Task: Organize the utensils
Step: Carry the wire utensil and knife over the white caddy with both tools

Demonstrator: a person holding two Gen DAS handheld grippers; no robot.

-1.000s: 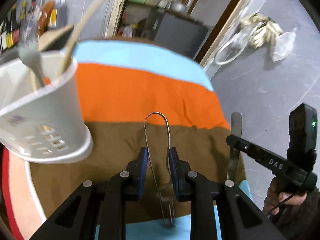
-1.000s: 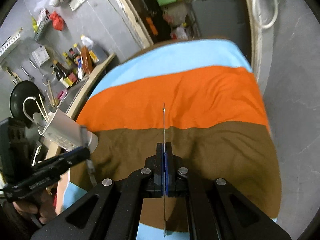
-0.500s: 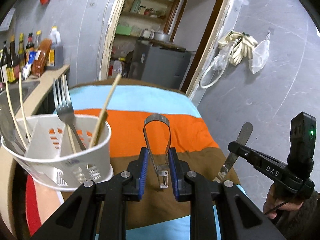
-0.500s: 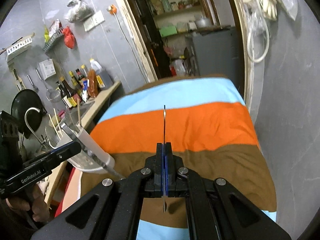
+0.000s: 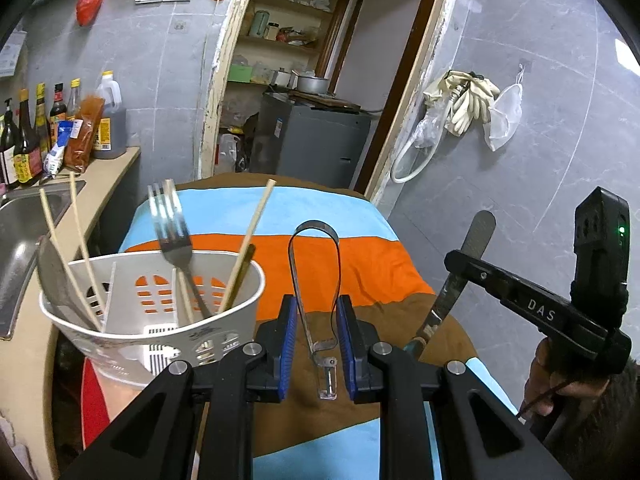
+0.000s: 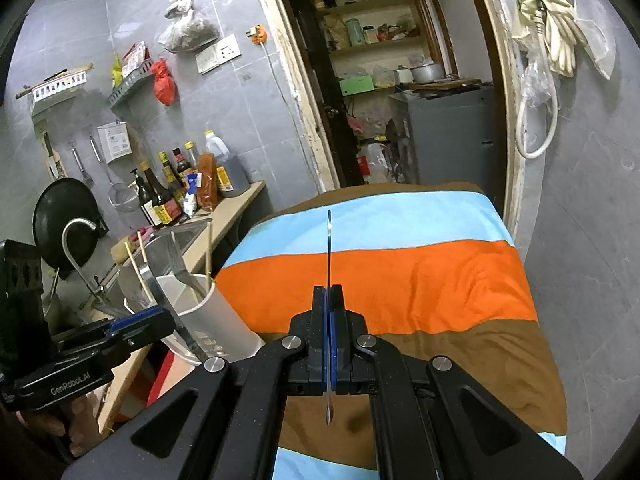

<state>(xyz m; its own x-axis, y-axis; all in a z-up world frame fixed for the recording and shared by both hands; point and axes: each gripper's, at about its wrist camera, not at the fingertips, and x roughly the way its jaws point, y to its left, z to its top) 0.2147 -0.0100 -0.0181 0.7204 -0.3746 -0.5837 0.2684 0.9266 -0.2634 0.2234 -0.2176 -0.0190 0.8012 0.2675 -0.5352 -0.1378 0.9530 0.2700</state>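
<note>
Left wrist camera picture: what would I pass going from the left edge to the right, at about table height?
Sink → white utensil holder with fork and chopsticks → metal tongs in the left gripper → butter knife held by the right gripper.

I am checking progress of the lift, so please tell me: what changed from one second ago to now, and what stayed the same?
Both grippers rose and tilted up from the striped cloth: the views now show wall and doorway. The left gripper carried its looped metal tongs up beside the white plastic utensil basket; the right gripper lifted its flat metal knife. Unchanged: both grips stay clamped, and the fork and chopsticks stay in the basket.
</note>
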